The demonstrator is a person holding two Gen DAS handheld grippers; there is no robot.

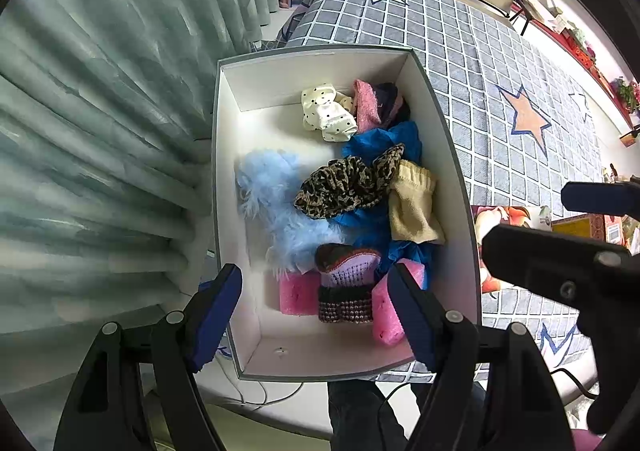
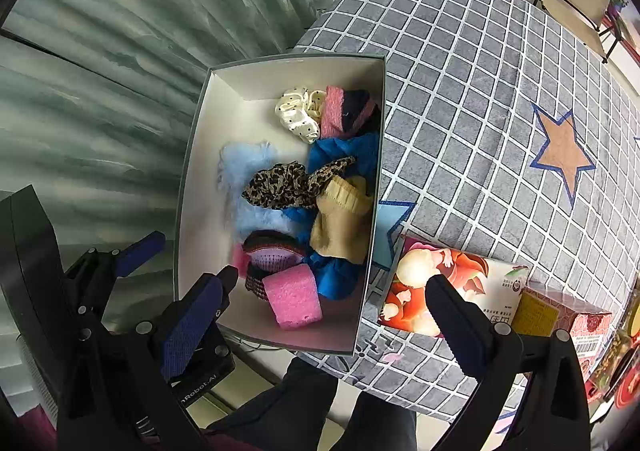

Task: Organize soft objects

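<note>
Left wrist view: left gripper [image 1: 316, 311] hangs with jaws apart and empty over the white box [image 1: 224, 179]; right gripper [image 2: 328, 315] likewise gapes empty; inside lie pink foam [image 2: 294, 301], leopard scrunchie [image 1: 344, 187], polka-dot scrunchie [image 1: 328, 113] farthest.

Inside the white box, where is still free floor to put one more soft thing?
The box has bare floor along its left wall, beside the light blue fluffy piece, in the far left corner behind the dotted scrunchie, and at the near end before the pink foam. The right side is crowded.
</note>
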